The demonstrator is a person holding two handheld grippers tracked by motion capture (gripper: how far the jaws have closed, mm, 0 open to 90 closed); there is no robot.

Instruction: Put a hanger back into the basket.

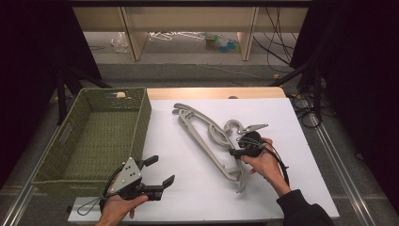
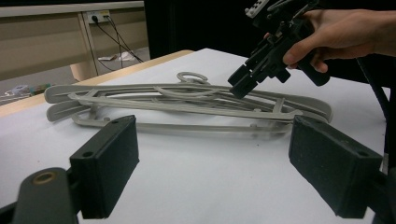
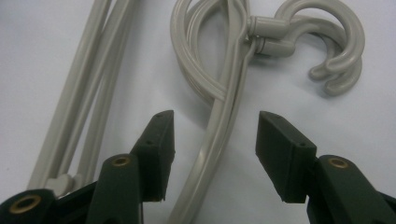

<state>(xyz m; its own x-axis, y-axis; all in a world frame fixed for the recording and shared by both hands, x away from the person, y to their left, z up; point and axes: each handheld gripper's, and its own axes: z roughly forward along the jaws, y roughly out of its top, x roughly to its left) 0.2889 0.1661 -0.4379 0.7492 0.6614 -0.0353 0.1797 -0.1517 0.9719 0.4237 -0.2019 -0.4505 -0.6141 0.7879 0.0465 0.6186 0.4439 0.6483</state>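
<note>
Right tool (image 3: 212,154), jaws apart, straddles stacked hangers (image 3: 224,116) at centre frame; closing may pinch both, or one slips. Left tool (image 1: 149,176) apart, idle.

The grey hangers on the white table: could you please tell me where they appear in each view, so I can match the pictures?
High view: the grey hangers lie stacked right of centre, beside the right tool.
Left gripper view: they stretch across the middle, beyond the open left tool.
Right gripper view: their bars and hooks run between the open jaws.
Shared landmark: the curled hooks.
</note>
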